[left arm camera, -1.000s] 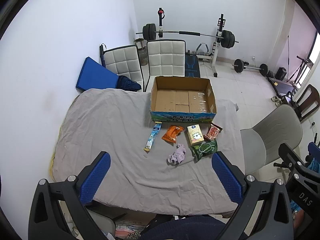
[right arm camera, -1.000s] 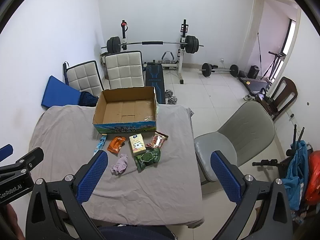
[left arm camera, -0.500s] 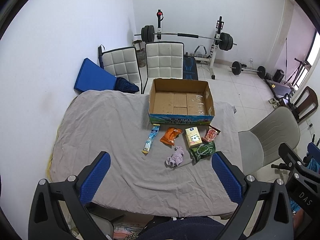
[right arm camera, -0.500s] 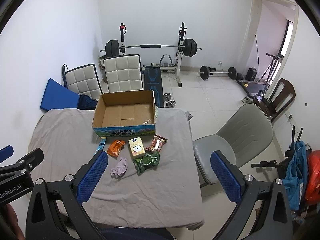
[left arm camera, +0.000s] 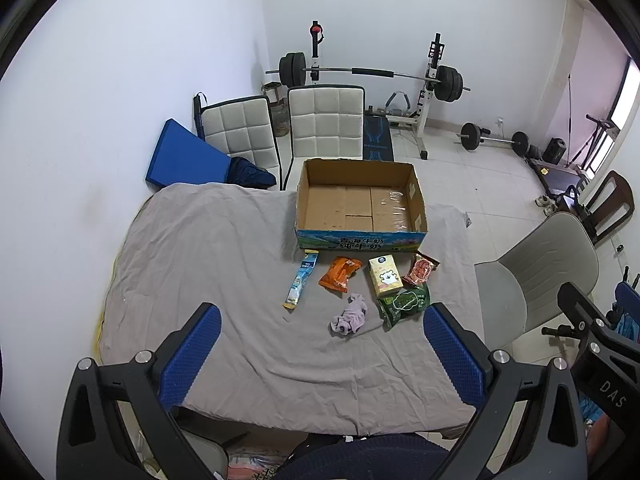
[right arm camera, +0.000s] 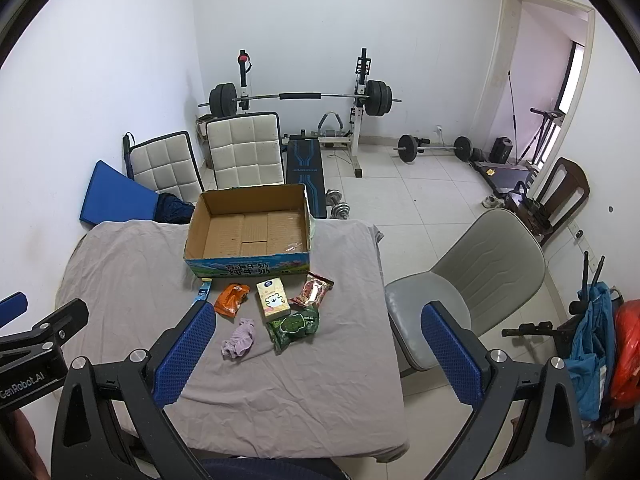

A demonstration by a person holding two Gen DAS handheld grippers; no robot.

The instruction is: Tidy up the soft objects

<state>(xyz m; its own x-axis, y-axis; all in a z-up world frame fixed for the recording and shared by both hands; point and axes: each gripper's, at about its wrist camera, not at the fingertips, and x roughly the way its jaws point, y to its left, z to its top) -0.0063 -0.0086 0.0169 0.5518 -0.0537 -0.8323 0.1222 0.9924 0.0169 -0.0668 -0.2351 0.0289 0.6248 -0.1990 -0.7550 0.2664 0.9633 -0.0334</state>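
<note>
Table (left arm camera: 208,240) under grey cloth; empty box (left arm camera: 360,200) at far edge.

Left to right in front of box: blue sachet (left arm camera: 301,284), orange pack (left arm camera: 339,273), lilac cloth (left arm camera: 349,315) nearer us, yellow tissue pack (left arm camera: 385,276), green pack (left arm camera: 405,303), red pack (left arm camera: 420,269). All apart from the box and untouched.

We judge every item light and yielding. The lilac cloth is limp and bunched: pinch a raised fold. The foil packs look slick and air-filled: take the crimped end seam, not the belly. The tissue pack squashes: grip across its narrow sides.

Left gripper (left arm camera: 320,340) spread wide, holding nothing, high over the near edge. Right gripper (right arm camera: 316,338) likewise spread, holding nothing, well above the items.
</note>
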